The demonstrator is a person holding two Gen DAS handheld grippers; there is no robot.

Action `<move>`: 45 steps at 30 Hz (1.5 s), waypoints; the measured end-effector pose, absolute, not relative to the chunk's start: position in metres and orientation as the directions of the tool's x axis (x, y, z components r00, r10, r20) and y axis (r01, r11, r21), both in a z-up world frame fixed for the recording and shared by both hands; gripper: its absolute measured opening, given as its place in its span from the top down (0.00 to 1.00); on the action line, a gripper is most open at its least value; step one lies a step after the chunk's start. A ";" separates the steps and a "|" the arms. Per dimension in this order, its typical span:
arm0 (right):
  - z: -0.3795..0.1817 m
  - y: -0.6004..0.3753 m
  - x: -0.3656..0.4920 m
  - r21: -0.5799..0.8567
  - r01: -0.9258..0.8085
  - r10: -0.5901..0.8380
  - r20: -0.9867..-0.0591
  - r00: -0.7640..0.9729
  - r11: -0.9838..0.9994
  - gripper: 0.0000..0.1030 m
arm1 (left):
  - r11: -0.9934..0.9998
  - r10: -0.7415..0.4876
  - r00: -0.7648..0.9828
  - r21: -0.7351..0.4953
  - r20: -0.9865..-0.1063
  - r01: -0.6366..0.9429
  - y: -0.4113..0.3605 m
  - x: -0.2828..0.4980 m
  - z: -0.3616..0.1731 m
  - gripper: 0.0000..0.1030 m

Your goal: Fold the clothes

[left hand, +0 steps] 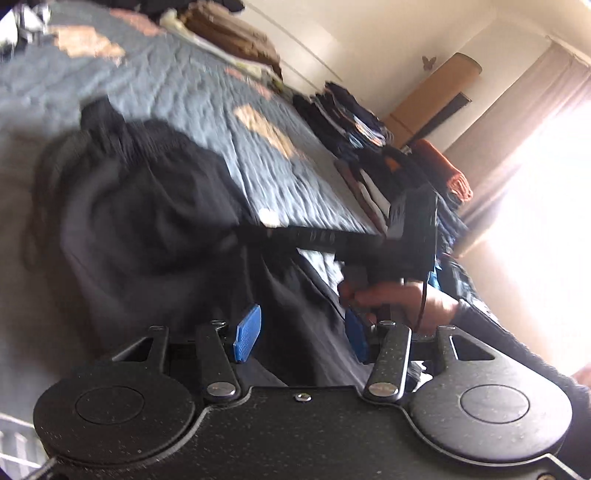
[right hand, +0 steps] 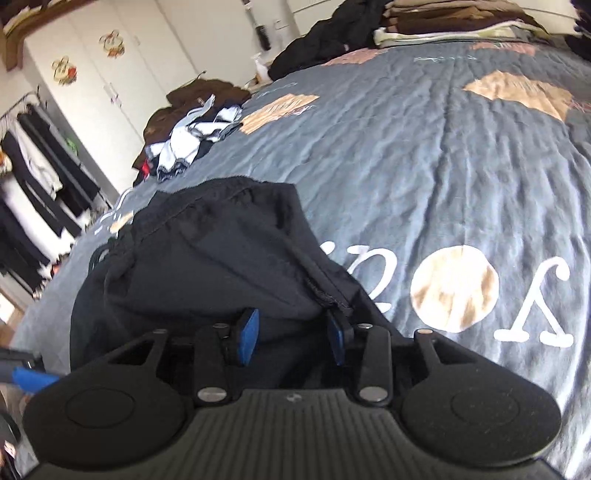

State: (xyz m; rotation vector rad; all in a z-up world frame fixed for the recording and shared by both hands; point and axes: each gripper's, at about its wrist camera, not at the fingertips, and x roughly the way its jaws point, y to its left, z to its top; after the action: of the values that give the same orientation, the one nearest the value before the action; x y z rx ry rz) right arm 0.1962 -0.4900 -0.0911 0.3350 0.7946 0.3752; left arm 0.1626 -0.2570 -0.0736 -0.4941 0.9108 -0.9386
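A black garment with a gathered waistband lies bunched on the grey-blue quilt; it shows in the left wrist view and the right wrist view. My left gripper has its blue pads wide apart with black cloth lying between them, not pinched. My right gripper also stands open over the garment, a seamed edge of the cloth resting by its right pad. The right gripper's body and the hand holding it show in the left wrist view.
The quilt has tan patches and white letters. Folded stacks sit at the far edge and along the side. A loose heap of clothes lies at the bed's left. A clothes rack stands by white wardrobes.
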 end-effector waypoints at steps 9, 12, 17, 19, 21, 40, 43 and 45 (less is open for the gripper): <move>-0.049 -0.492 0.120 0.443 -0.202 0.446 -0.562 0.696 0.874 0.60 | 0.493 -0.870 0.181 -0.805 -0.458 0.331 -0.263 0.166 -0.127 0.50; -0.046 -0.479 0.080 0.421 -0.162 0.406 -0.592 0.696 0.893 0.60 | 0.494 -0.869 0.169 -0.818 -0.464 0.296 -0.262 0.168 -0.140 0.50; -0.058 -0.452 -0.001 0.526 -0.084 0.404 -0.532 0.744 0.847 0.60 | 0.498 -0.867 0.191 -0.819 -0.460 0.286 -0.259 0.167 -0.140 0.50; -0.067 -0.437 -0.028 0.552 -0.090 0.423 -0.515 0.746 0.829 0.60 | 0.512 -0.859 0.199 -0.805 -0.472 0.299 -0.261 0.164 -0.137 0.50; -0.077 -0.421 -0.048 0.515 -0.095 0.415 -0.553 0.723 0.852 0.60 | 0.521 -0.854 0.205 -0.797 -0.479 0.307 -0.262 0.162 -0.135 0.50; -0.095 -0.416 -0.124 0.243 -0.136 0.270 -0.696 0.665 0.960 0.59 | 0.290 -0.951 -0.031 -0.926 -0.307 0.242 -0.275 0.132 -0.123 0.38; -0.095 -0.411 -0.127 0.211 -0.150 0.257 -0.698 0.668 0.966 0.59 | 0.371 -0.918 -0.031 -0.884 -0.395 0.285 -0.279 0.124 -0.133 0.39; -0.096 -0.409 -0.128 0.199 -0.153 0.250 -0.699 0.670 0.968 0.59 | 0.385 -0.919 0.007 -0.893 -0.395 0.233 -0.267 0.135 -0.142 0.47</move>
State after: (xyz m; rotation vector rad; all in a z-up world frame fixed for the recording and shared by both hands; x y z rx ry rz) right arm -0.1277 -0.4094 -0.0958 0.1272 0.8058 0.2279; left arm 0.1347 -0.2667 -0.1417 -0.7272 1.2319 -1.0383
